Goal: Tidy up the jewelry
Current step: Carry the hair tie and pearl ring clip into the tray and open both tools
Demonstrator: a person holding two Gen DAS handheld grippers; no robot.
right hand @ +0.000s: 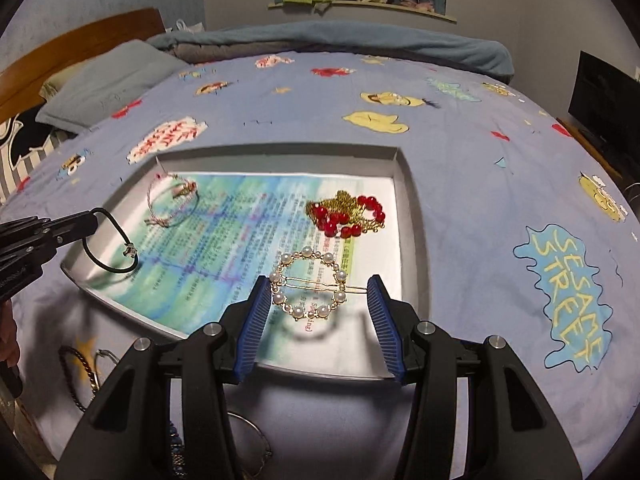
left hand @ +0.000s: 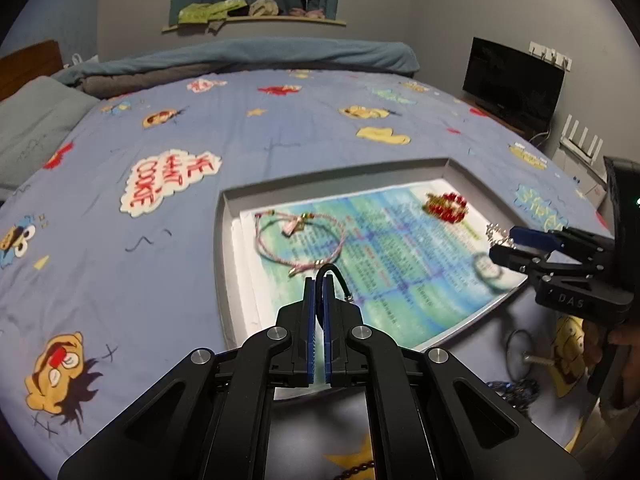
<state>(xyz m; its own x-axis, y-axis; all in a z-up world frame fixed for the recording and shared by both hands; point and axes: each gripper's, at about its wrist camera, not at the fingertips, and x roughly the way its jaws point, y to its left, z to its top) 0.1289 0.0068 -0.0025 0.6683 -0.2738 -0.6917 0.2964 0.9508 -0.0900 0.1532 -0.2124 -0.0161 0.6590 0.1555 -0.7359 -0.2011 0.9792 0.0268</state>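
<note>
Left gripper (left hand: 319, 280) is pinched shut on a thin black cord bracelet (right hand: 114, 242) with a small metal clasp, which dangles over the near left corner of the grey tray (right hand: 412, 216). Right gripper (right hand: 318, 292) stands half open with a gold hair clip ringed with pearls (right hand: 308, 286) spanning its blue pads, over the tray's near edge. Inside the tray lies a printed blue-green sheet (right hand: 224, 232), its text too blurred to read. Farther in rest a gold chain with red beads (right hand: 346, 214) at right and a pink braided bracelet (left hand: 298, 240) at left. Beyond the tray, the blue bedspread (right hand: 460, 152) reads "SESAME STREET" and "WE WANT COOKIE".
</note>
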